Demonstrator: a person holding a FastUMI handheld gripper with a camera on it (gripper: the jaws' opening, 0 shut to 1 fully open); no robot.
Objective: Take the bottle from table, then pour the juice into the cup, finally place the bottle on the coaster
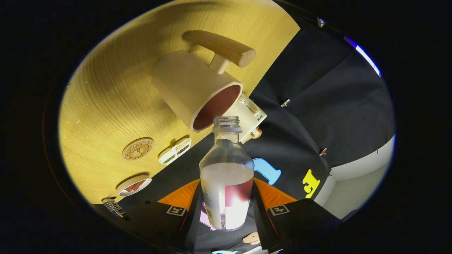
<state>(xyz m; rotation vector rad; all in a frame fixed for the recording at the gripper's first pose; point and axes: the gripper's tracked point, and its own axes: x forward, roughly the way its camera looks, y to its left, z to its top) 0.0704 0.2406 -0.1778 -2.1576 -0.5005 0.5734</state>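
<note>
My gripper point(226, 211) is shut on the clear bottle point(226, 176), both fingers pressing its lower body on either side. The bottle is uncapped, holds pale juice and carries a dark red and white label. The view is rolled steeply, so the bottle is tilted. Its open mouth sits right at the rim of the cream cup point(196, 91), which has a brown inside and a wooden handle point(220, 47). No stream of juice can be made out. The round wooden coaster point(137, 148) lies on the yellow wood table point(106, 98), to the side of the cup.
A small white tray with compartments point(175, 151) lies by the coaster. A small plate with something red-brown point(134, 185) is nearer my fingers. A cream appliance point(249, 114) stands behind the cup at the table's edge. The black cloth wall lies beyond.
</note>
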